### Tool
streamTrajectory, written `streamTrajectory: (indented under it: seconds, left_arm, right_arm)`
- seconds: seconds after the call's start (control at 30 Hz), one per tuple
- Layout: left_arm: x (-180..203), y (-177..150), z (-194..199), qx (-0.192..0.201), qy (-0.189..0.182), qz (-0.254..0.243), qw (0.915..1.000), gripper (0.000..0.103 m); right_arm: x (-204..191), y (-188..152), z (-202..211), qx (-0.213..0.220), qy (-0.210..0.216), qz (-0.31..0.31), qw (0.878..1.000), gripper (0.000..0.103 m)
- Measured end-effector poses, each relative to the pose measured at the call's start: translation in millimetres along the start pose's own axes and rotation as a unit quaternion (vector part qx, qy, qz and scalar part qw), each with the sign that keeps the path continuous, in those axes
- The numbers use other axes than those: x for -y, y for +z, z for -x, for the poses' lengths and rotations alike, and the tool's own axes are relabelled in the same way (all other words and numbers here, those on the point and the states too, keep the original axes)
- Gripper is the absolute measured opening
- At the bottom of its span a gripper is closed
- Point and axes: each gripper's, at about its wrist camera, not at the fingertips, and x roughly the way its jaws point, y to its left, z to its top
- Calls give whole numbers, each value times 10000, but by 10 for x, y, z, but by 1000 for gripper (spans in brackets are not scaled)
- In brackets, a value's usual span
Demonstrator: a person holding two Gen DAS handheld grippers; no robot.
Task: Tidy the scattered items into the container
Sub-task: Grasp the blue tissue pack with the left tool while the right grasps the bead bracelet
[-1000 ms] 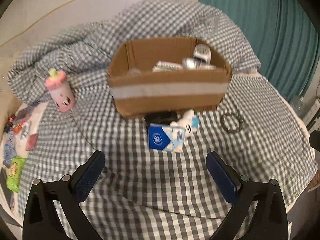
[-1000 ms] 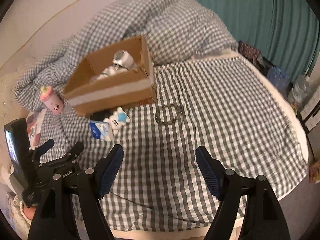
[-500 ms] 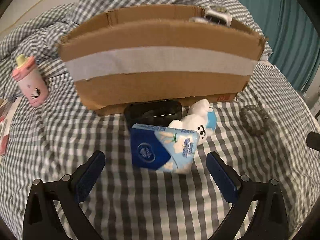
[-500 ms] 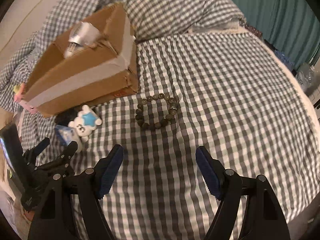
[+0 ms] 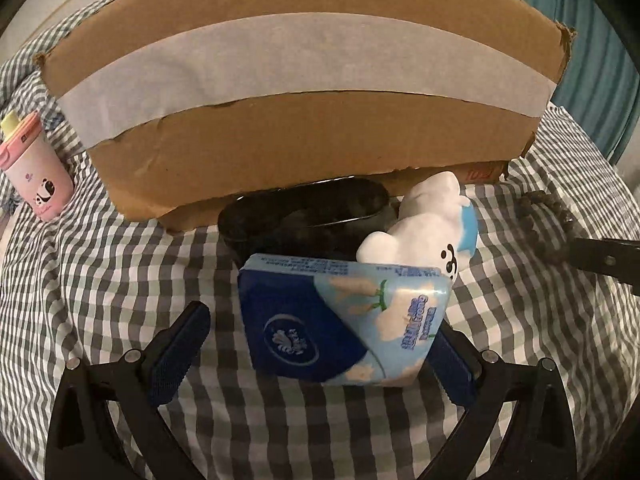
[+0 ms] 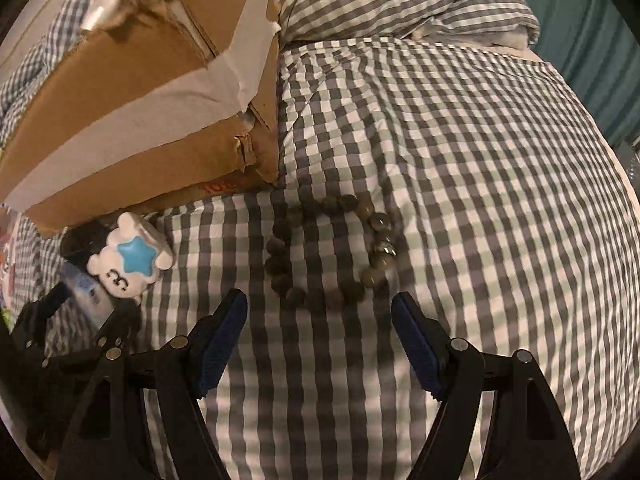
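Note:
A blue tissue pack [image 5: 340,320] lies on the checked cloth before the cardboard box [image 5: 304,92]. My left gripper [image 5: 316,352] is open, its fingers either side of the pack, the right finger close against it. A white bear toy with a blue star [image 5: 428,224] and a black case [image 5: 304,216] lie just behind the pack. In the right wrist view, my right gripper [image 6: 320,340] is open just short of a dark bead bracelet [image 6: 332,248]. The bear toy [image 6: 128,256] and box [image 6: 132,112] show at the left there.
A pink cup with a panda print [image 5: 34,172] stands left of the box. The bracelet's edge [image 5: 544,216] and the right gripper's tip [image 5: 604,260] show at the right in the left wrist view. Rumpled checked bedding [image 6: 400,0] lies behind the box.
Both grippers have moved forward and down. The left now straddles the tissue pack; the right has come up close to the bracelet. Both stay open.

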Motion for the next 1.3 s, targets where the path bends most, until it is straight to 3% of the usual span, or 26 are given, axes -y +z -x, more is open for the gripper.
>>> streamTrajectory:
  seconds: [0.13,0.33,0.5,0.53,0.63,0.83,1.3]
  left_arm:
    - [51,12,-13,37,70,-71,9999,103]
    - [122,-6,-62,-3,127,-120,9998,103]
    - [123,-14,-71,-51,-50,-43,10000,93]
    - [128,-19,-61,-52,-72,-42,10000,87]
    - [165,-15,-27,-50,-117,-88,9999,75]
    - [255,-81,78,-127,-175,-34,9998,74]
    - [225,-100,370,-140,-152,120,9997,74]
  right_arm:
    - [-72,60,-140,-28,36,69,10000,74]
    - [-176,116,-317,29,-246,289,9993,77]
    - [-232,96,-391,179,-401,447,9980,81]
    - [-228,85,-382,200,-402,435,9980,80]
    - [-215,39,-335,217,-480,451,9976,67]
    - [-97,-65,-168,219,-553,418,9974,13]
    - [32,-336,391,451,-126,137,9988,11]
